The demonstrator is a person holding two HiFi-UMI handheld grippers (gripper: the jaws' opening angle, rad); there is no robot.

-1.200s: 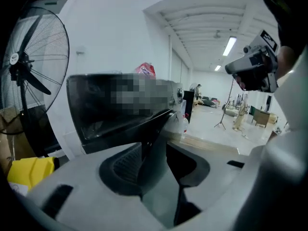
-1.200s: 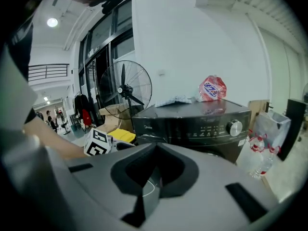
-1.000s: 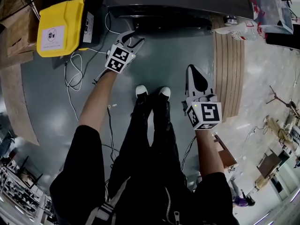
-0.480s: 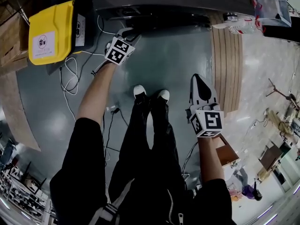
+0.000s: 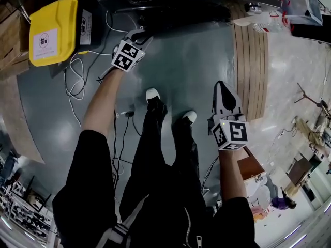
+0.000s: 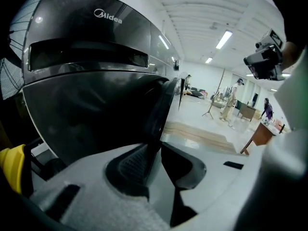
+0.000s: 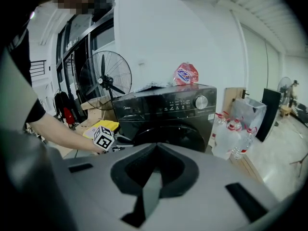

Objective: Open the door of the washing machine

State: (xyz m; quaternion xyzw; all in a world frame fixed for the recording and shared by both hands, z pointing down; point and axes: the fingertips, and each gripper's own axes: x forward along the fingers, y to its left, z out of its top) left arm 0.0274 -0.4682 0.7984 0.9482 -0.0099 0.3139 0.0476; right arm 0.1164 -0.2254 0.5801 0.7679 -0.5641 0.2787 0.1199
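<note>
**Left claw at the door rim.** The washing machine stood on the floor directly ahead of you, dark and glossy, its round door low on the front panel. From the right gripper view the door looked shut against the body. Your left claw had been set at the door's edge, which ran down between its two jaws. The jaws were closing round that rim. The ribbed pad lay against one side, and a sliver of gap seemed to remain on the other, so no firm pinch was yet shown.

**Right claw.** Your right claw hung well back from the machine, beside your leg in the head view. Its jaws were together and held nothing.

**Handling.** The door was probably a stiff, hinged panel held by a latch, so it would resist and then give suddenly. Its polished surface looked slippery, and a shallow bite might slide off. The rim under the left claw, on the side away from the hinge, was likely the best hold. A deep, square grip and a pull along the door's own arc would suit it. The hinge would carry the weight, so little lifting should be needed.
</note>
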